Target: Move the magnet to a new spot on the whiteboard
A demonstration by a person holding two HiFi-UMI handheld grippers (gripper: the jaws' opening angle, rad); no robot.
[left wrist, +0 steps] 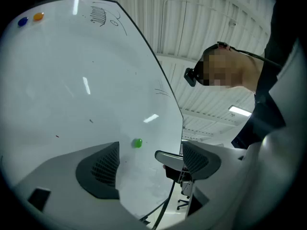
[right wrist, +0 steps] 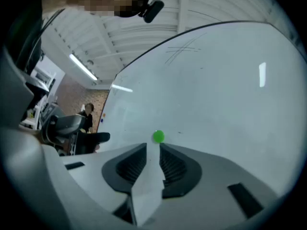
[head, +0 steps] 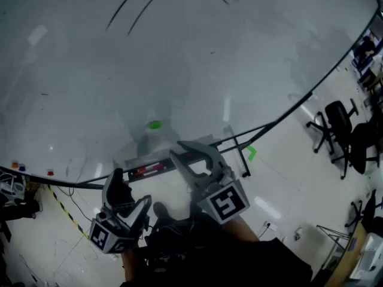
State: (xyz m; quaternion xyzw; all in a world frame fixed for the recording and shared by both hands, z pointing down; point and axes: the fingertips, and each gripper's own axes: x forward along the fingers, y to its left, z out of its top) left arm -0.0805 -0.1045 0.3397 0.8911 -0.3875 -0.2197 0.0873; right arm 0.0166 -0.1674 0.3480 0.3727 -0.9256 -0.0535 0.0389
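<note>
A small round green magnet (head: 155, 124) sticks low on the big whiteboard (head: 179, 52). My right gripper (head: 190, 153) points up at the board just below and right of the magnet, apart from it. In the right gripper view its jaws stand a narrow gap apart with nothing between them, and the magnet (right wrist: 158, 137) sits just past the right gripper (right wrist: 153, 150). My left gripper (head: 128, 196) hangs lower left, away from the board. The left gripper (left wrist: 151, 152) is wide open and empty, with the magnet (left wrist: 137, 143) seen beyond its jaws.
A marker tray (head: 146, 169) runs along the board's bottom edge. Small coloured magnets (head: 22, 168) sit at the board's lower left, and blue and orange ones (left wrist: 22, 21) show on it in the left gripper view. Black office chairs (head: 338, 124) stand on the floor at right.
</note>
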